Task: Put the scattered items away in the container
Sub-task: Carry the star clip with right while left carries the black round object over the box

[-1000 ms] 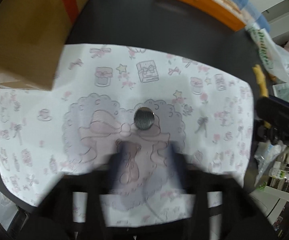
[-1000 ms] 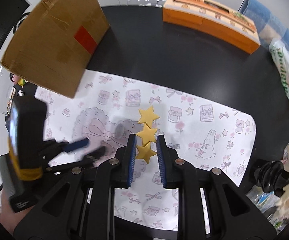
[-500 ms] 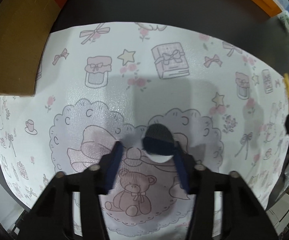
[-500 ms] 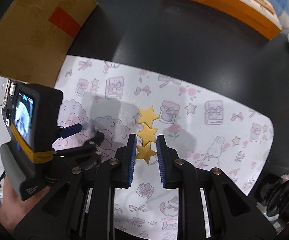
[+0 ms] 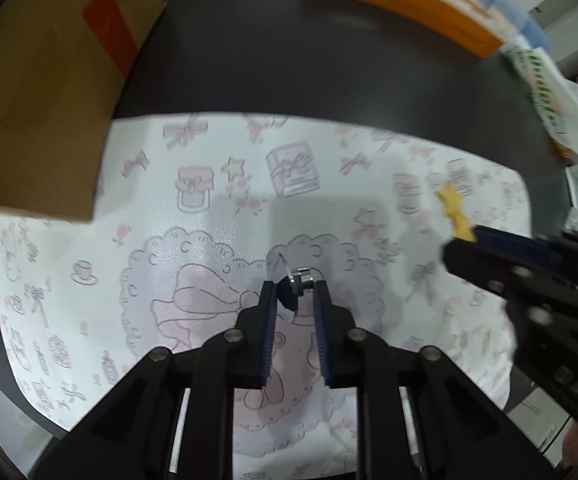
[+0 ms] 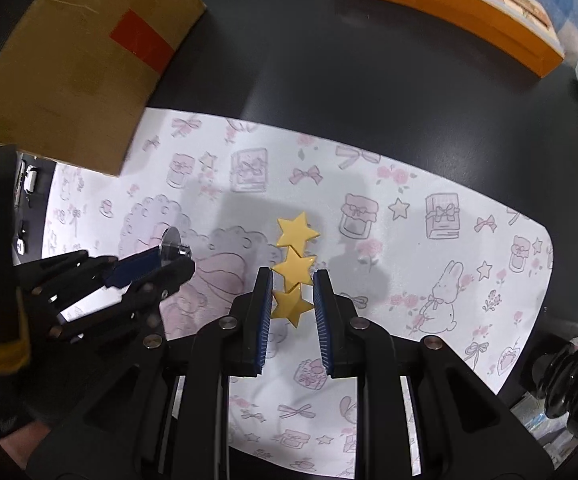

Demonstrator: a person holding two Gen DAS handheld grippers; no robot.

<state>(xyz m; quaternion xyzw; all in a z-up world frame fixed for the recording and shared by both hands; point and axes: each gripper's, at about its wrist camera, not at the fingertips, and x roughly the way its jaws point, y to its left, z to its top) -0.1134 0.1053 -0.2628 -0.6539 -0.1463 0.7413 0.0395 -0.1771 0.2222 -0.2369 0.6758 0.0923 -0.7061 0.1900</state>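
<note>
My left gripper (image 5: 295,294) is closing on the small round silver metal disc (image 5: 299,280), held just above the middle of the white pink-patterned mat (image 6: 389,184). My right gripper (image 6: 292,294) clamps the yellow plastic three-star strip (image 6: 293,264) over the mat, and the brown cardboard box (image 6: 85,56) sits at the mat's far left corner.

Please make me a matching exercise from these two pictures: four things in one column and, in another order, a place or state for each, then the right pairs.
Things
1. star clip
2. metal disc
3. cardboard box
4. orange box

Places or states
A. at the far edge of the black table, beyond the mat
B. between the fingers of the left tool, which are closing
C. overlapping the mat's far left corner, with a red patch on its side
D. yellow, its near star between the fingers of the right tool

Pairs: 1-D, 2-B, 3-C, 4-A
</note>
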